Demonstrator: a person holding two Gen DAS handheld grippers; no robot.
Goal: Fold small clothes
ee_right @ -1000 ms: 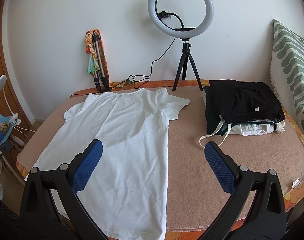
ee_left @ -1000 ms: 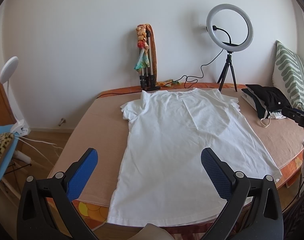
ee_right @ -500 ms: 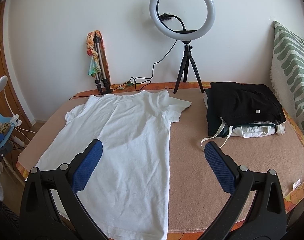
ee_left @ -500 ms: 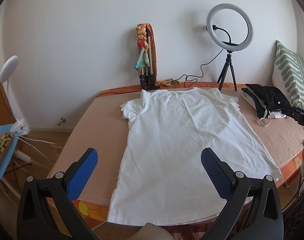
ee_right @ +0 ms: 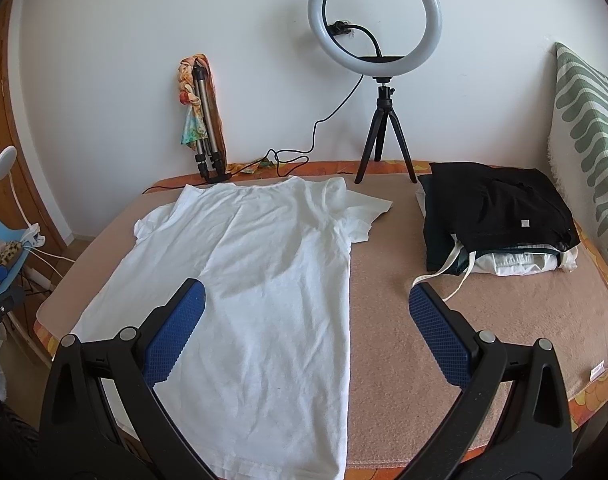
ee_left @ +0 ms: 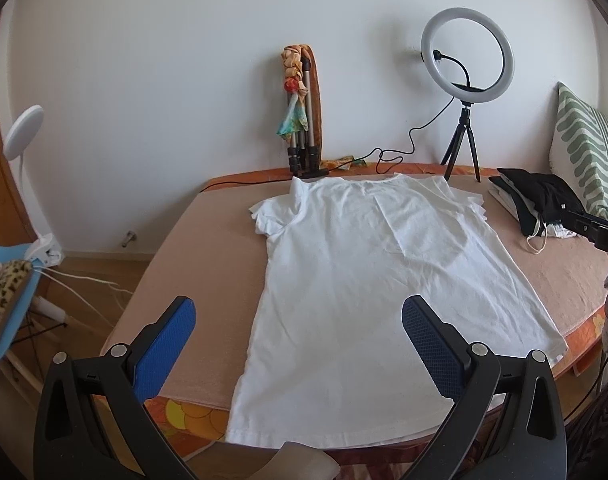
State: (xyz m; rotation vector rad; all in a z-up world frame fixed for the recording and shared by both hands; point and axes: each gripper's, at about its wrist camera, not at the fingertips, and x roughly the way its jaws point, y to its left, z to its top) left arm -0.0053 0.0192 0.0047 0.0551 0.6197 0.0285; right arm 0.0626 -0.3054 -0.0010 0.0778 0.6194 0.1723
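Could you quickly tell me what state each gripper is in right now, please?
Left gripper: open, holding nothing, above the white T-shirt.
Right gripper: open, holding nothing.

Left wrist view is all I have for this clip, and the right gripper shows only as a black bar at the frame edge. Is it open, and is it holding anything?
Observer: The right gripper is open and empty. Its blue pads stand wide apart, one over the white T-shirt and the other over the bare bed cover beside it.
Operator: And the dark pile near the pillow, what is in it?
Observer: A folded black garment with a small white tag lies on top of folded white clothes. A cream strap trails from the pile toward the gripper.
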